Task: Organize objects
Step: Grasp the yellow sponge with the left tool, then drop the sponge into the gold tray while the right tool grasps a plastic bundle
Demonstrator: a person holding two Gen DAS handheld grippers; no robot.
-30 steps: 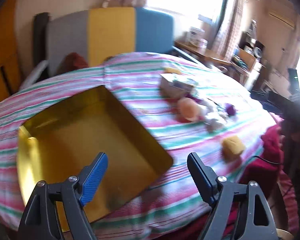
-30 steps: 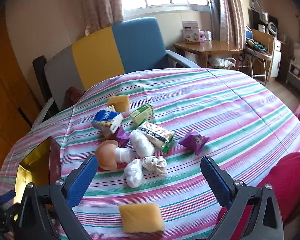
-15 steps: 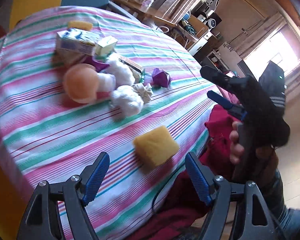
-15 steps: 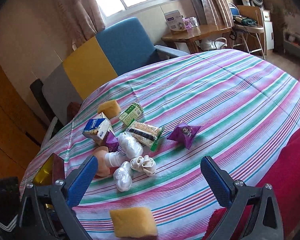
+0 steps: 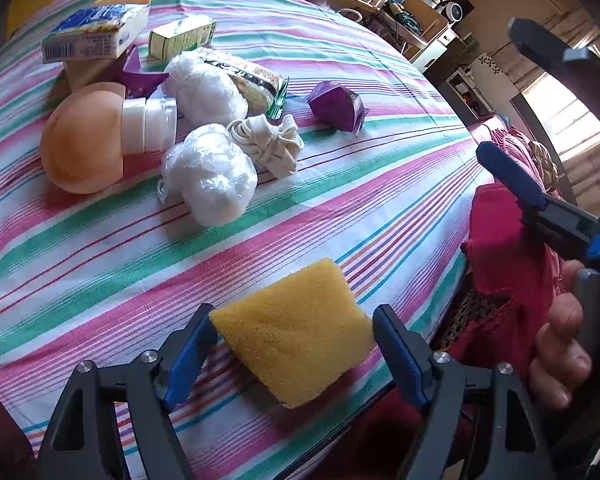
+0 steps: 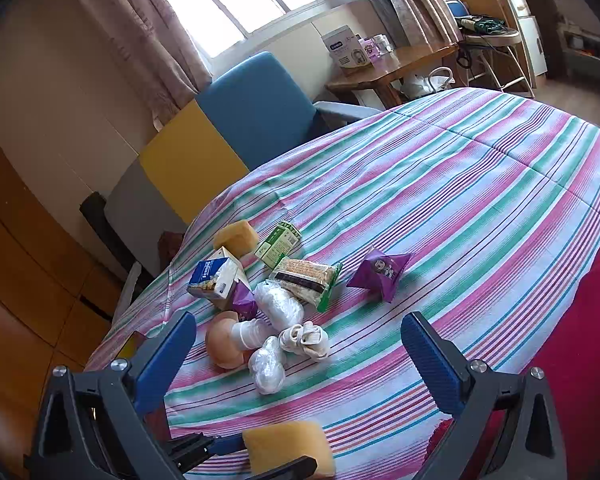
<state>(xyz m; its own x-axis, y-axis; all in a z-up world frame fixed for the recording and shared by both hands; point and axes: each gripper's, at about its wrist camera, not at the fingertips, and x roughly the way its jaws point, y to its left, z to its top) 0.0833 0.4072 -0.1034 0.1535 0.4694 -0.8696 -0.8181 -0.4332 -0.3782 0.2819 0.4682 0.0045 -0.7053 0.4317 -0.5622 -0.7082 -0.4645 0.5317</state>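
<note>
A yellow sponge lies near the front edge of the striped table. My left gripper points down over it, one finger on each side. Its jaws are closing, and a small gap still shows at the right pad. In the right wrist view the same sponge sits at the bottom between the left gripper's fingers. My right gripper hovers open above the table with nothing between its fingers.
A pile sits mid-table: a mushroom-shaped toy, two plastic-wrapped white bundles, a knotted cloth, a purple packet, a snack packet, two cartons and a second sponge. A person's hand and red clothing are at the table's right edge.
My left gripper swung from over the gold tray to the right, came down around the yellow sponge, and its jaws narrowed. The right gripper tilted and rolled slightly.
</note>
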